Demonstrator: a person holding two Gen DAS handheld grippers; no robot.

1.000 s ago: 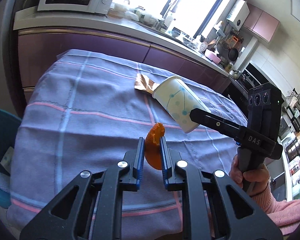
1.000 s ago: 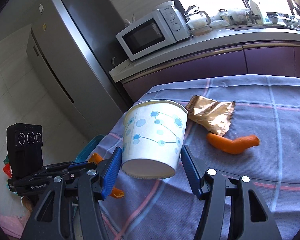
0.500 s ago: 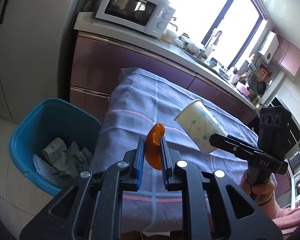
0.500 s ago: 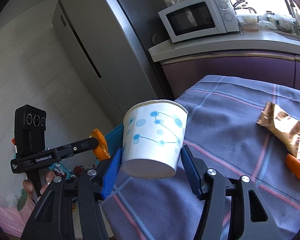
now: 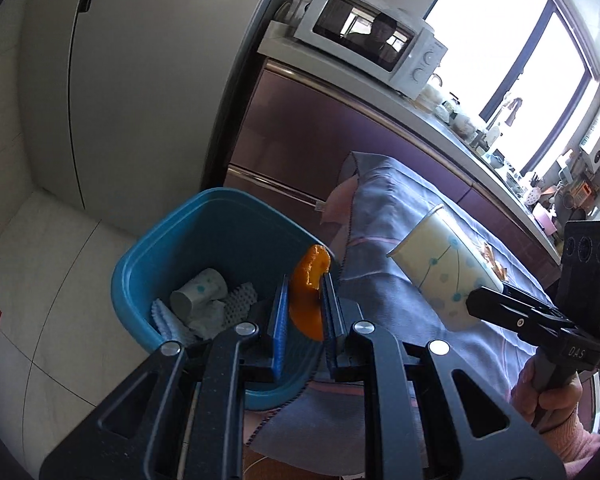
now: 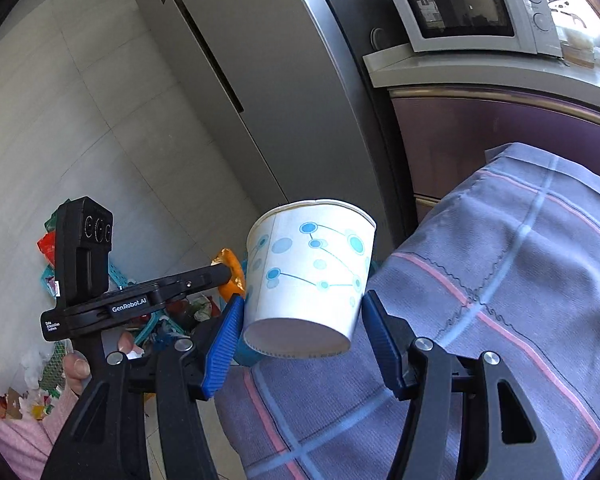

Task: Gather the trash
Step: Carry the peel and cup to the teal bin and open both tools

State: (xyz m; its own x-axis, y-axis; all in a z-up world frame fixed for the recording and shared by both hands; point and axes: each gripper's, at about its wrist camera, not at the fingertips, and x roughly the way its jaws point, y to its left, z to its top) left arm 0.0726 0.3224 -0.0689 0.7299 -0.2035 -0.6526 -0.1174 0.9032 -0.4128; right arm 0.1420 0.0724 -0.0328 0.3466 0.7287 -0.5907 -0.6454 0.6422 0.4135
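Observation:
My left gripper (image 5: 305, 300) is shut on an orange peel (image 5: 308, 296) and holds it above the near rim of a blue trash bin (image 5: 172, 236) on the floor. The bin holds a paper cup and crumpled paper. My right gripper (image 6: 302, 320) is shut on a white paper cup with blue dots (image 6: 308, 272), held in the air over the table's left edge. The cup (image 5: 440, 268) and right gripper also show in the left wrist view. The left gripper (image 6: 220, 272) with the peel (image 6: 232, 276) shows in the right wrist view.
A table with a purple checked cloth (image 6: 500, 300) stands right of the bin. More trash lies on it far back (image 5: 494, 262). A grey fridge (image 5: 140, 80), purple cabinets and a microwave (image 5: 372, 52) stand behind. A basket of clutter (image 6: 140, 312) sits on the floor.
Both grippers have swung left, from over the table toward the bin. The left gripper with the peel is now over the bin. The right gripper still holds the cup.

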